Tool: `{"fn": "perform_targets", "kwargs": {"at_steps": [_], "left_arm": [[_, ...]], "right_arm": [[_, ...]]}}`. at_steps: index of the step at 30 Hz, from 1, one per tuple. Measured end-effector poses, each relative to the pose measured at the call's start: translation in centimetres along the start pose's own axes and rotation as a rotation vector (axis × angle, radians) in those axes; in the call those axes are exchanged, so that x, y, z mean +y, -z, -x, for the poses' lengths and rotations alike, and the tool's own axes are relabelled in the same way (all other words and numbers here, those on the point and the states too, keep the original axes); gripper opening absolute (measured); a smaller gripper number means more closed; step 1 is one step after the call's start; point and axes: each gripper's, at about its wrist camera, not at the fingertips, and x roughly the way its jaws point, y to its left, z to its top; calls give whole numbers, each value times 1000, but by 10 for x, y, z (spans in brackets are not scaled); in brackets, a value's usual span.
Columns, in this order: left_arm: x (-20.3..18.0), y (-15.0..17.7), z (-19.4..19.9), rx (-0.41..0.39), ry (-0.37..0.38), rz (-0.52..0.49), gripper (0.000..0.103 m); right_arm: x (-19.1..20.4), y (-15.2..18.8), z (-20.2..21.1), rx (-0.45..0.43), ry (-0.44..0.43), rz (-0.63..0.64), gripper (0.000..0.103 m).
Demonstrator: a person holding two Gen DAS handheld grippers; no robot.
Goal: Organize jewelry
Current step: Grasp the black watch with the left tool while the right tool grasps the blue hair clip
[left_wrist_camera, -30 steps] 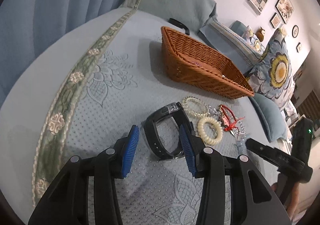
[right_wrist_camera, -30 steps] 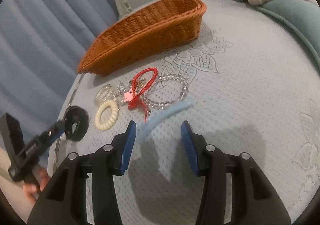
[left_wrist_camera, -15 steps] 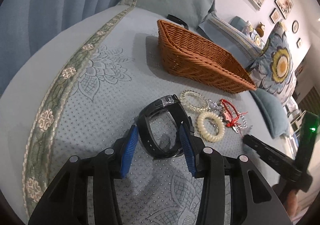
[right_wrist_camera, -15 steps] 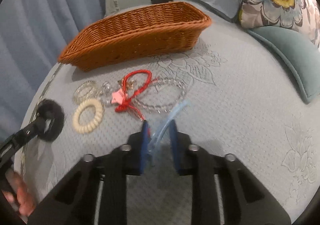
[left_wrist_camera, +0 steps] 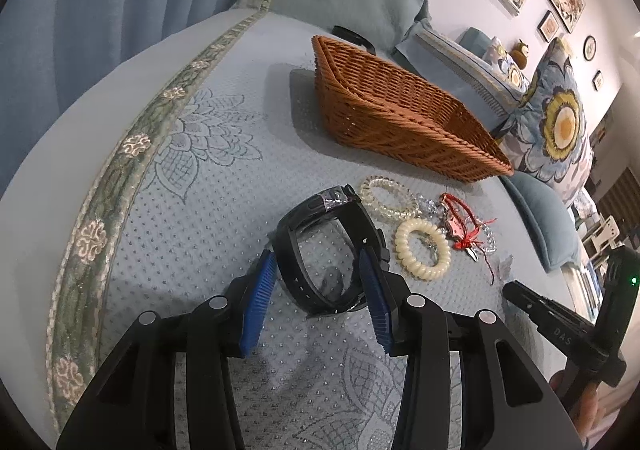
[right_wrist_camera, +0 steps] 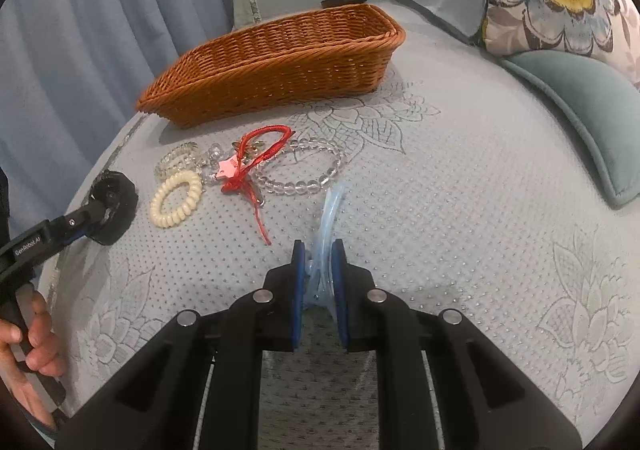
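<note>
- Bed (right_wrist_camera: pixel 460 189): basket (right_wrist_camera: pixel 280 61) at 12 o'clock, contents hidden.
- Right gripper (right_wrist_camera: pixel 320 270) pinches blue band (right_wrist_camera: pixel 330 205); left gripper (left_wrist_camera: pixel 320 290) straddles watch (left_wrist_camera: pixel 324 250), grip unclear.
- Bracelets (right_wrist_camera: pixel 176 197) remain outside.

Left gripper (left_wrist_camera: pixel 318 282) jaws part-open, right gripper (right_wrist_camera: pixel 319 278) jaws pinched nearly closed

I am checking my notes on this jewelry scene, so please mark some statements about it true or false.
1. The right tool is shut on a pale blue bangle. True.
2. The black watch lies inside the wicker basket. False: it lies on the bedspread, between the open pads of the left tool.
3. The red cord bracelet lies on the bed outside the basket. True.
4. The cream coil hair tie is held by a tool. False: it lies free.
</note>
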Motion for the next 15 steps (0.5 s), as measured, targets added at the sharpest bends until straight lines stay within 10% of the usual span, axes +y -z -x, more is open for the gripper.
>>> {"fn": "perform_targets", "kwargs": {"at_steps": [9,15], "left_arm": [[-1,1,-5,3,-31,-4,39],[-1,2,-8,-9,-95,-19,14]], "right_arm": [[12,2,-2,-19,88,76,10],[8,5,2,-46,45,56,10]]}}
